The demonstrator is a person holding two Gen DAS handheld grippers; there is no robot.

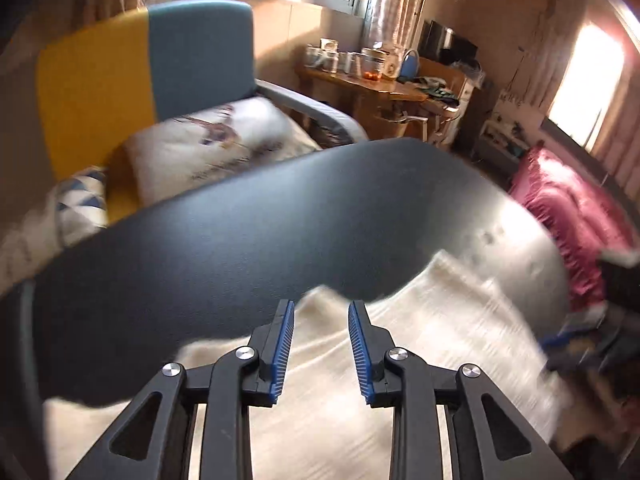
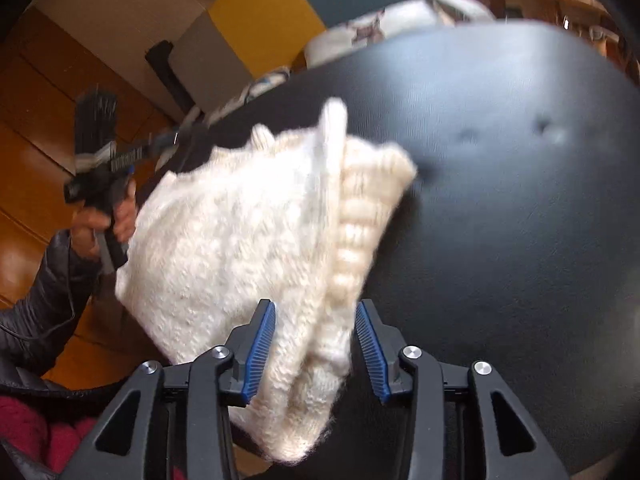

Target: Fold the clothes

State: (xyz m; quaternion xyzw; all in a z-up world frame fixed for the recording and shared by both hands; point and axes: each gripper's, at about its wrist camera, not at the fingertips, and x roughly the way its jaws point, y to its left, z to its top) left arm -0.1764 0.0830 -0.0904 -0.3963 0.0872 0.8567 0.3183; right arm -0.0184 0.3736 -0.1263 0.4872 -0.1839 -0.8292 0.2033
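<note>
In the right wrist view, a hand [image 2: 100, 220] in a dark padded sleeve [image 2: 40, 292] grips the handle of the left tool [image 2: 168, 142] at the far left, off the edge of the black bench [image 2: 500, 200]. The left wrist view shows that tool [image 1: 321, 312] with its blue pads [image 1: 282, 356] spread apart and nothing between them, hanging above the cream knit sweater [image 1: 328, 408]. The sweater [image 2: 248, 232] lies bunched on the bench's left side, partly overhanging its edge. To the right, the right tool [image 2: 316, 312] has its pads wide on either side of a sweater fold, not pinching it.
</note>
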